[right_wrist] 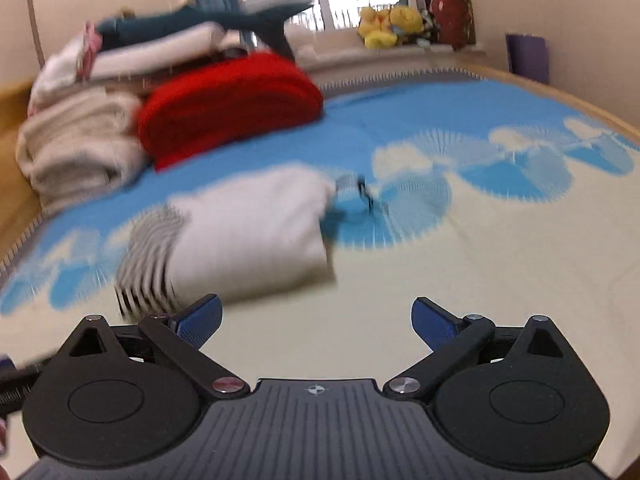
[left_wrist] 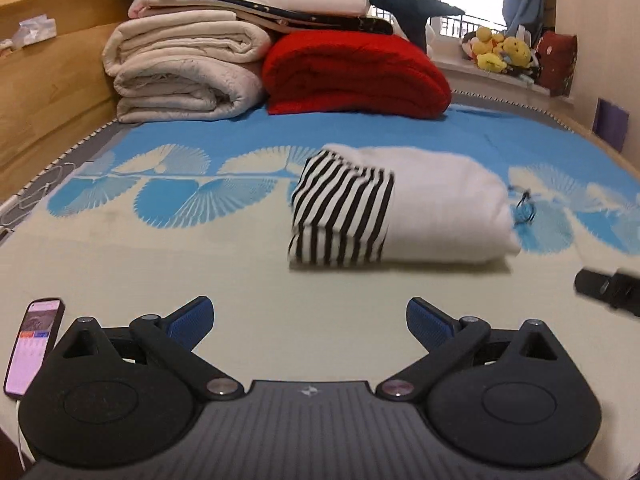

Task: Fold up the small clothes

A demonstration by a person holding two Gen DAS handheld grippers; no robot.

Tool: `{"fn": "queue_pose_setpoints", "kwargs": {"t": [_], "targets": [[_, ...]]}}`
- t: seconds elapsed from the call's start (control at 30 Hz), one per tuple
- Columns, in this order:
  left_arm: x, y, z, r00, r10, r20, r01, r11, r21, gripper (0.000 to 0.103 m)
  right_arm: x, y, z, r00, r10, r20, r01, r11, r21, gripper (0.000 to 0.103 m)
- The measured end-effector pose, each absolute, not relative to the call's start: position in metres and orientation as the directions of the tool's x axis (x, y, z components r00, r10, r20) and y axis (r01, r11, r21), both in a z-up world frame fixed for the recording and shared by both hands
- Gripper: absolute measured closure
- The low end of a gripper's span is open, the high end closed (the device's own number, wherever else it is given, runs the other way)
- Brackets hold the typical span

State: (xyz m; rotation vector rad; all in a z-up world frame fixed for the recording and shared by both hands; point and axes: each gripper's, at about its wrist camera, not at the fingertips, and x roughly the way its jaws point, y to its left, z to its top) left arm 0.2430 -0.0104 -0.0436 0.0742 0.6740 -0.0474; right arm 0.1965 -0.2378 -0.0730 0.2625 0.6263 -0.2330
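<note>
Clearly, you had the fold all but finished: the white cotton garment with black-and-white striped trim point(left_wrist: 400, 208) lay as 1 compact, layered bundle on the blue-and-cream fan-patterned bedspread point(left_wrist: 160, 264), out in the open part of the bed, well in front of the red folded blanket point(left_wrist: 356, 72) and the cream quilts point(left_wrist: 180, 72). Your left gripper point(left_wrist: 310, 322) stood released, jaws spread wide with nothing between them, short of the bundle and not touching it. Your right gripper point(right_wrist: 316, 322) was likewise released and empty, its view blurred. Judging from this, little was left beyond perhaps squaring the edges or setting the bundle aside; no other small clothes awaiting folding showed. The bundle's long axis ran across the bed from side to side, striped end toward your left, plain white end toward your right.
</note>
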Motion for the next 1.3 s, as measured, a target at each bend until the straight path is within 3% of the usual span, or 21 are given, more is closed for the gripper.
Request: {"fn": "queue_pose_setpoints", "kwargs": {"t": [0.1,0.17,0.33,1.3], "targets": [[0.244,-0.011,-0.068,0.754,0.006,-0.657,0.051,0.996,0.067,0.001,0.202,-0.229,-0.095,0.746,-0.163,-0.645,0.248,0.968,0.043,0.003],[0.251,-0.011,-0.076,0.711,-0.052,-0.701,0.086,0.996,0.014,0.001,0.203,-0.226,-0.094,0.761,-0.177,-0.624,0.248,0.968,0.028,0.003],[0.256,-0.019,-0.072,0.75,-0.027,-0.661,0.097,0.993,0.07,0.001,0.217,-0.223,-0.091,0.764,-0.157,-0.626,0.255,0.964,0.069,0.003],[0.267,-0.02,-0.069,0.75,-0.012,-0.661,0.076,0.995,0.067,0.001,0.222,-0.213,-0.102,0.734,-0.15,-0.662,0.235,0.971,0.041,0.003]]}}
